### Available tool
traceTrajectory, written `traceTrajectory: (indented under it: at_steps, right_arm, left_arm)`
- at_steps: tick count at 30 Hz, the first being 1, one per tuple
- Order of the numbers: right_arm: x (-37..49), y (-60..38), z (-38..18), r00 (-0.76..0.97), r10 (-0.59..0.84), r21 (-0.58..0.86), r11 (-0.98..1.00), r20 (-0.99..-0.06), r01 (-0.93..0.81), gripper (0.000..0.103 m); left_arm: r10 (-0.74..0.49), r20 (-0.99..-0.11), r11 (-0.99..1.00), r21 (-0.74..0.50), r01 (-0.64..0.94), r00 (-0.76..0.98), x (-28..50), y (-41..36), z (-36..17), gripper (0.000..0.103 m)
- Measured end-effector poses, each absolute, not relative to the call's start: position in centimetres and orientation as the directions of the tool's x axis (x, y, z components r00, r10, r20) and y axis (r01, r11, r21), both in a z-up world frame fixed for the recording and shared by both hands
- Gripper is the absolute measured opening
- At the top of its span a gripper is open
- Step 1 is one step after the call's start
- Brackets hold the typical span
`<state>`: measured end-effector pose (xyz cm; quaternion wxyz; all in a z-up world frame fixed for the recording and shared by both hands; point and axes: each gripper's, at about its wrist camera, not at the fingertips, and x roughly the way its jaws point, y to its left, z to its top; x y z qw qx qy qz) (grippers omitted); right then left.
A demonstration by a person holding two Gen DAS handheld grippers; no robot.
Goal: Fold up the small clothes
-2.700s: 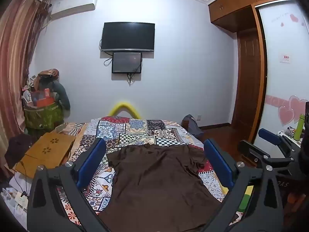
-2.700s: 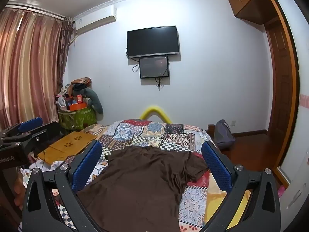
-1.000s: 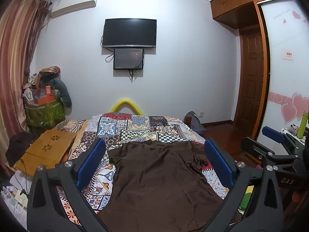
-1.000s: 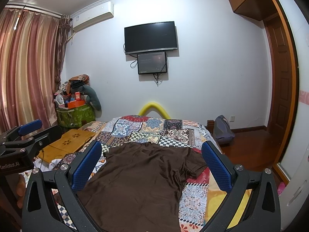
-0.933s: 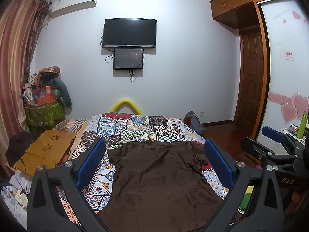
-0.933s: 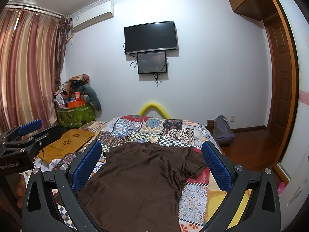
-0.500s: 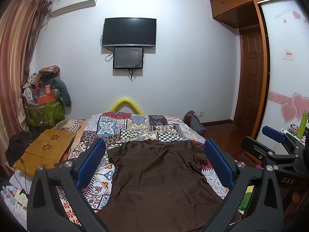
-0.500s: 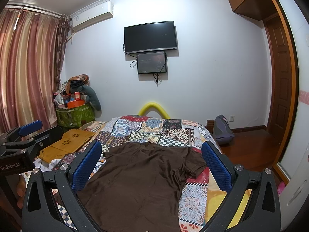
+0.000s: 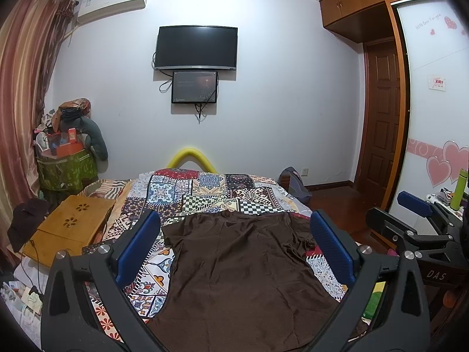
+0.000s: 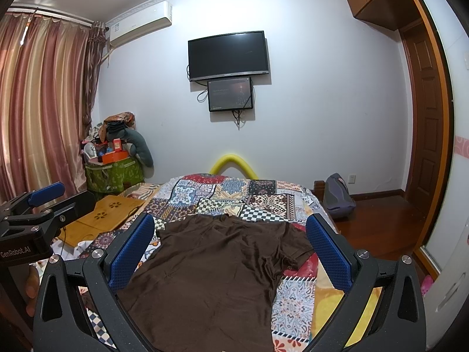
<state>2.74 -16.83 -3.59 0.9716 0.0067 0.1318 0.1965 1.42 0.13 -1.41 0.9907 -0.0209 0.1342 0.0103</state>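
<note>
A dark brown short-sleeved shirt (image 9: 243,267) (image 10: 217,267) lies spread flat on the patchwork quilt (image 9: 205,193) (image 10: 234,193) of a bed, neck towards the far wall. Its right sleeve (image 10: 293,252) is a little rumpled. My left gripper (image 9: 234,243) hovers open above the shirt's near half, blue pads wide apart, nothing held. My right gripper (image 10: 228,243) is likewise open and empty over the shirt. Each gripper shows at the edge of the other's view: the right gripper (image 9: 416,223) and the left gripper (image 10: 38,202).
A wooden lap desk (image 9: 73,228) (image 10: 102,214) rests at the bed's left side. A green bin piled with things (image 9: 64,164) stands in the left corner. A grey backpack (image 10: 337,193) sits on the floor at the right. A hand (image 10: 30,290) holds the left gripper.
Both views have tilted up slightly over 2.7 s, so the bed and shirt sit lower in frame. The shirt has not moved and both grippers stay open.
</note>
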Motion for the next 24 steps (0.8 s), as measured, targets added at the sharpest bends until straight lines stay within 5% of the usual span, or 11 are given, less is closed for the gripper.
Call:
traceTrajectory:
  at_steps: [24]
  right_arm:
    - [8.6, -13.9, -5.5, 0.86, 0.418, 0.039, 0.904, -0.293, -0.426, 0.103]
  left_arm:
    - [0.091, -0.37, 0.994, -0.03, -0.11, 0.924, 7.9, 4.0, -3.5, 0.103]
